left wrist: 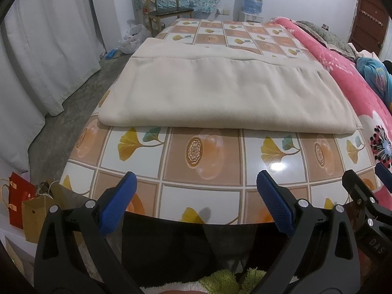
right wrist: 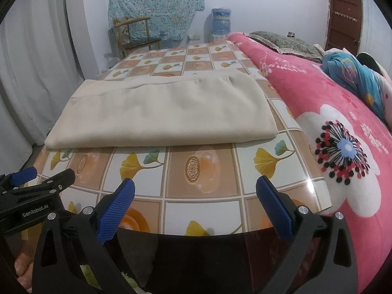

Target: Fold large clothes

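A large beige cloth (left wrist: 220, 93) lies folded into a flat rectangle on the patterned table (left wrist: 203, 156); it also shows in the right wrist view (right wrist: 166, 112). My left gripper (left wrist: 196, 181) is open and empty above the table's near edge, short of the cloth. My right gripper (right wrist: 194, 186) is open and empty too, beside the left one and equally short of the cloth. The right gripper shows at the right edge of the left wrist view (left wrist: 367, 178), and the left gripper shows at the left edge of the right wrist view (right wrist: 46, 171).
A pink floral blanket (right wrist: 330, 122) covers a bed along the table's right side. A wooden chair (left wrist: 166, 7) and a water dispenser (left wrist: 253, 0) stand by the far wall. White curtains (left wrist: 49, 49) hang at left. Paper bags (left wrist: 27, 208) sit on the floor at near left.
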`<state>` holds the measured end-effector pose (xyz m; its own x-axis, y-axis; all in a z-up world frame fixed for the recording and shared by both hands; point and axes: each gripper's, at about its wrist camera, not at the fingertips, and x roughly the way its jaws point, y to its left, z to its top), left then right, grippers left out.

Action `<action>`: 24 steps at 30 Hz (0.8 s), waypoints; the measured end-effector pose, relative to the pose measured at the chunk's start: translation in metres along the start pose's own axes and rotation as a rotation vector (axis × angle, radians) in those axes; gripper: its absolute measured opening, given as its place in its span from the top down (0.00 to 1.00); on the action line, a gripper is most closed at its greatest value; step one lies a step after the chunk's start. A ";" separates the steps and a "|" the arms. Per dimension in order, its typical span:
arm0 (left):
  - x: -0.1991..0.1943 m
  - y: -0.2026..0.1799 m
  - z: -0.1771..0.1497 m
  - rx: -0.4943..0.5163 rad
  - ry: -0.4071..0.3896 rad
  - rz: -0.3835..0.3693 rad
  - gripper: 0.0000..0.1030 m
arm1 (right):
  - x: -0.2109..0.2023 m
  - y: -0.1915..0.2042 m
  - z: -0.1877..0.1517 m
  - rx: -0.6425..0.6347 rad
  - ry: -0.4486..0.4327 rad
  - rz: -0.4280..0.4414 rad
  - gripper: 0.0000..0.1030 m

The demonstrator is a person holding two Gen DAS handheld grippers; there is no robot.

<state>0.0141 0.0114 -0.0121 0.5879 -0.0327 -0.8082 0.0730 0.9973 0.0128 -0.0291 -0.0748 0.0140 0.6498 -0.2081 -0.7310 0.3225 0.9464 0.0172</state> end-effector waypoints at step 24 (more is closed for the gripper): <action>0.000 0.000 0.001 -0.009 0.002 0.003 0.08 | 0.006 -0.009 0.008 0.003 0.020 -0.009 0.07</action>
<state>0.0145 0.0110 -0.0114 0.5864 -0.0293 -0.8095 0.0642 0.9979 0.0104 -0.0222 -0.0862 0.0148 0.6331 -0.2113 -0.7447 0.3298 0.9440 0.0125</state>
